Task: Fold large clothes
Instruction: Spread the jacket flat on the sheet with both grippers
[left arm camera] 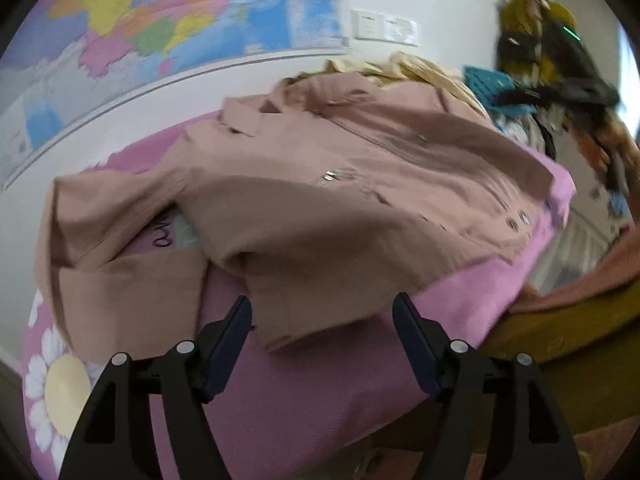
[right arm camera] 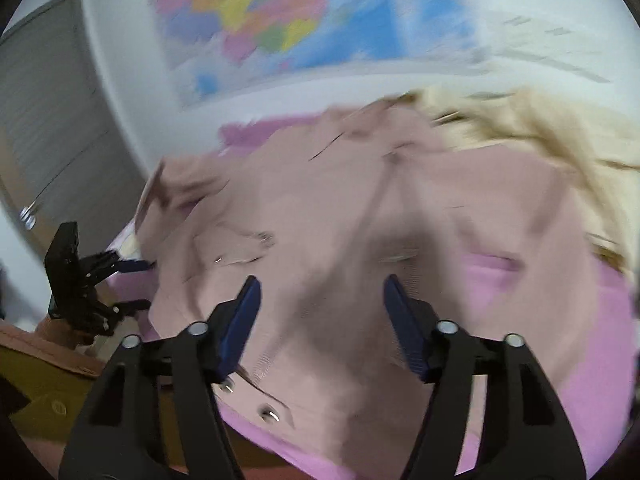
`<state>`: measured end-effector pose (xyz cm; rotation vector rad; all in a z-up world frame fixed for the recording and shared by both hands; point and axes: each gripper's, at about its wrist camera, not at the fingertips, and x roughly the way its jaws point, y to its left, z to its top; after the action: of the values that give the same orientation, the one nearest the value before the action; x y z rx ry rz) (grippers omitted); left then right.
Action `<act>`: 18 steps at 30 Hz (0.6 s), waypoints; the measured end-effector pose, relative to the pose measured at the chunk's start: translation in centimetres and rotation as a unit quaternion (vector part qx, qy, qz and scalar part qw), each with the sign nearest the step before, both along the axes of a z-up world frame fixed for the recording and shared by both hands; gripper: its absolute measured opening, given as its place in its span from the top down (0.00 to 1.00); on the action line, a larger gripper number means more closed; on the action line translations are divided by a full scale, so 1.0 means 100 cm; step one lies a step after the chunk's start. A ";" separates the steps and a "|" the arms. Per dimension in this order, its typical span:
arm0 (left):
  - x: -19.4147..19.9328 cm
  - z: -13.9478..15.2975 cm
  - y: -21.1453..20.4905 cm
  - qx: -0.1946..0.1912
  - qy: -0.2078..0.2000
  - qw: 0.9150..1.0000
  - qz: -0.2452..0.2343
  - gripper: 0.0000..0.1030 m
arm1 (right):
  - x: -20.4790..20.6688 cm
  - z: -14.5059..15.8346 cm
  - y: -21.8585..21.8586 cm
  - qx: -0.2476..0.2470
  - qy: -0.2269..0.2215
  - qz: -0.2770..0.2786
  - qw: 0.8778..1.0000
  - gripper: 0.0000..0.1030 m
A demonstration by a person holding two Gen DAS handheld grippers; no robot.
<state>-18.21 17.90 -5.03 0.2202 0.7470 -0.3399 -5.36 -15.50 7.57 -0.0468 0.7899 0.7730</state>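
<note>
dusty-pink zip-front jacket (left arm camera: 320,184), of a woven fabric with a lapel collar and metal snaps, is seen spread flat across a pink bedspread with a white daisy print (left arm camera: 320,392). in the left wrist view the jacket fills the middle of the frame, its collar toward 11 o'clock, its hem toward 4 o'clock, and one sleeve (left arm camera: 120,248) folded down at 8 o'clock. a silver zip pull (left arm camera: 332,175) is seen at the centre of the garment. the left gripper (left arm camera: 322,316) is held at 6 o'clock just short of the jacket's near edge; its black fingers with blue pads are spread apart, and nothing is caught between them. in the right wrist view, which is heavily blurred, the right gripper (right arm camera: 322,292) is seen at 6 o'clock over the same jacket (right arm camera: 320,216); its jaws are likewise parted, and the fabric seems to lie below the pads rather than pinched by them, though the blur leaves this uncertain. the left gripper (right arm camera: 136,284) is also caught in that view at 9 o'clock, beside the jacket's edge. a pale yellow garment (left arm camera: 416,68) is heaped beyond the jacket at 1 o'clock, and a colourful wall map (left arm camera: 160,20) is hung on the white wall at 11 o'clock. a grey door (right arm camera: 52,120) is seen at 9 o'clock in the right wrist view.
</note>
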 end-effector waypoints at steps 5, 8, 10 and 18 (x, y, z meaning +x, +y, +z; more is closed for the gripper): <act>0.013 -0.014 -0.011 0.053 0.004 0.998 0.041 0.45 | 0.077 -0.057 0.057 -0.066 0.066 -0.036 0.995 0.49; 0.029 -0.009 0.005 -0.002 0.005 0.996 0.090 0.81 | 0.106 -0.078 0.077 -0.111 0.074 -0.042 0.990 0.52; 0.036 -0.005 0.019 -0.036 0.012 0.993 0.113 0.87 | 0.116 -0.080 0.084 -0.110 0.058 -0.043 0.991 0.70; 0.010 0.046 0.059 -0.154 -0.024 0.980 0.128 0.96 | 0.143 -0.029 0.105 -0.041 0.025 -0.028 0.998 0.95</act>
<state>-17.18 23.85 -0.41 -0.1583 0.6564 -0.2008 8.96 -5.05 4.71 -0.0785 0.8678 0.6897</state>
